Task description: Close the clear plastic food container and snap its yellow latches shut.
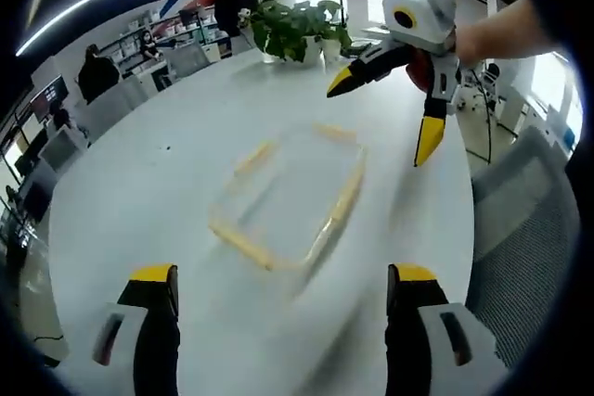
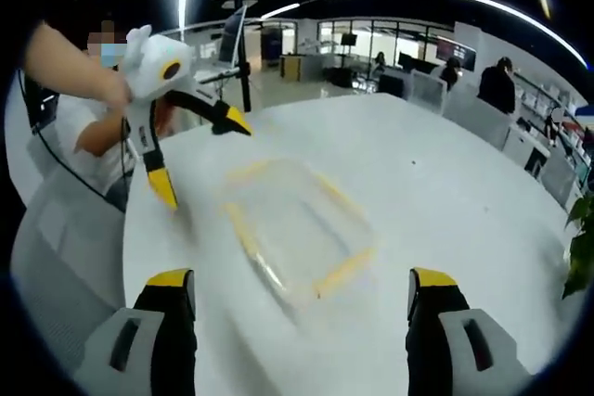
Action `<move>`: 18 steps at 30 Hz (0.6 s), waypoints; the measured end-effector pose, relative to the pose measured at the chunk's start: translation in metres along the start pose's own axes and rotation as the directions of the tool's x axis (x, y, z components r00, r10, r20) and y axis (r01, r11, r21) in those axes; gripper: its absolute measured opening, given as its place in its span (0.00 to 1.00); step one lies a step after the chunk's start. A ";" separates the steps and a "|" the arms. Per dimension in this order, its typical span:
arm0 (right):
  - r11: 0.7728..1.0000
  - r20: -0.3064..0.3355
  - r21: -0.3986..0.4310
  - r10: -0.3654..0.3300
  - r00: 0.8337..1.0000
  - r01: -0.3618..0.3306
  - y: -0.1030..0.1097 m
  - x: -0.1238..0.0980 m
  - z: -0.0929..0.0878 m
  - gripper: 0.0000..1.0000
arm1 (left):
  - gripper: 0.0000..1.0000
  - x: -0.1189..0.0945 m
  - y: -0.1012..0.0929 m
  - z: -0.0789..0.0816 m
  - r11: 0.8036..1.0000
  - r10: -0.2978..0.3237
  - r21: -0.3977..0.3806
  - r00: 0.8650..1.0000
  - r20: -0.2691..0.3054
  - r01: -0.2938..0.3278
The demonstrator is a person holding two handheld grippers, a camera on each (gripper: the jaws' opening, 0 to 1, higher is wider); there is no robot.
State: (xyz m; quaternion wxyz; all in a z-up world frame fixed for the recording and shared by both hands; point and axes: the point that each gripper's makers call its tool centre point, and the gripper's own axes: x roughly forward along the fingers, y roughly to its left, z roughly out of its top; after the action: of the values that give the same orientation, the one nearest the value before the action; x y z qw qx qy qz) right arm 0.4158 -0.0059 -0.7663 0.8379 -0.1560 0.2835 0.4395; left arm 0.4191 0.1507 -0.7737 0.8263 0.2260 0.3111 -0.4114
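The container (image 1: pixel 290 194) sits near the middle of the white counter (image 1: pixel 139 164), blurred, its yellow latches (image 1: pixel 345 194) along the edges; whether the lid is fully seated cannot be told. In the left gripper view it lies straight ahead of the left hand-held gripper (image 1: pixel 283 299), whose jaws stand wide apart and empty. The right hand-held gripper (image 2: pixel 302 303) faces it from the opposite side, jaws likewise spread, empty. Both hover above the counter, apart from the box, about equally near. Its long axis runs roughly along each gripper's line of sight, slightly skewed. A plant (image 1: pixel 297 30) stands beyond.
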 end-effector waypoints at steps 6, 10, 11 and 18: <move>0.998 0.036 0.060 -0.031 0.999 0.029 -0.003 -0.006 0.001 0.96 | 0.94 -0.004 0.001 -0.007 0.997 0.017 -0.069 1.000 0.020 -0.015; 0.996 0.045 0.075 -0.041 0.998 0.037 -0.001 -0.008 -0.002 0.96 | 0.94 -0.007 0.001 -0.012 0.993 0.030 -0.111 0.999 0.035 -0.026; 0.996 0.046 0.080 -0.042 0.998 0.039 -0.001 -0.008 -0.003 0.96 | 0.94 -0.008 0.001 -0.013 0.992 0.033 -0.121 0.999 0.040 -0.028; 0.992 0.068 0.110 -0.066 0.995 0.059 -0.001 -0.013 -0.005 0.96 | 0.93 -0.013 -0.002 -0.023 0.987 0.057 -0.155 0.997 0.052 -0.048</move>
State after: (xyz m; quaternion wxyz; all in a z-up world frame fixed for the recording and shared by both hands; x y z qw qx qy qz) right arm 0.4084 -0.0175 -0.7621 0.8681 -0.1034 0.2718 0.4023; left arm 0.4042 0.1708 -0.7808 0.8603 0.1582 0.3123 -0.3705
